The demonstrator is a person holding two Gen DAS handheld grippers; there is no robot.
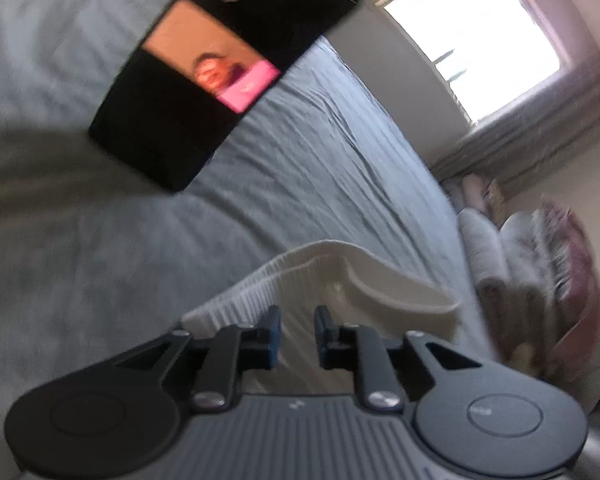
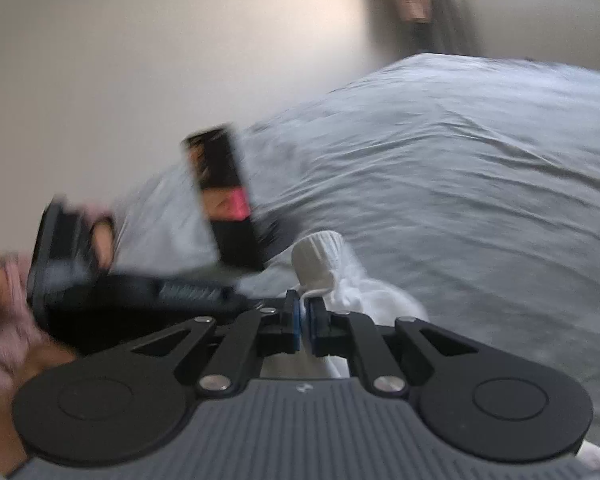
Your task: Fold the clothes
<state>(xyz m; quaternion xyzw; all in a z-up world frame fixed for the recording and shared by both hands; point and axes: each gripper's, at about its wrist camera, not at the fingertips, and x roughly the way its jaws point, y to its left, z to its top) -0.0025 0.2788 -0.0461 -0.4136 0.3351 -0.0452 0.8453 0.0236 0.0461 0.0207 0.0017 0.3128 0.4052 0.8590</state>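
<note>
Clearly the white ribbed garment (image 1: 332,280) is the piece in hand, and both views are blurred with motion. The right gripper (image 2: 304,320) has its jaws nearly together, pinching a thin edge or cord of the white cloth (image 2: 340,280), whose ribbed cuff stands up just beyond the fingertips. The left gripper (image 1: 296,334) has its jaws apart with nothing between them; the garment lies directly ahead of and under them, its ribbed edge running from lower left to upper right across the grey bed cover (image 1: 340,152). So the right hand is the one attached to the cloth, and the left is close enough to take a second edge. A black printed garment (image 1: 204,80) lies flat as a neat rectangle farther up the bed, well apart from the white one; it looks folded. No basket or other container is in view.
</note>
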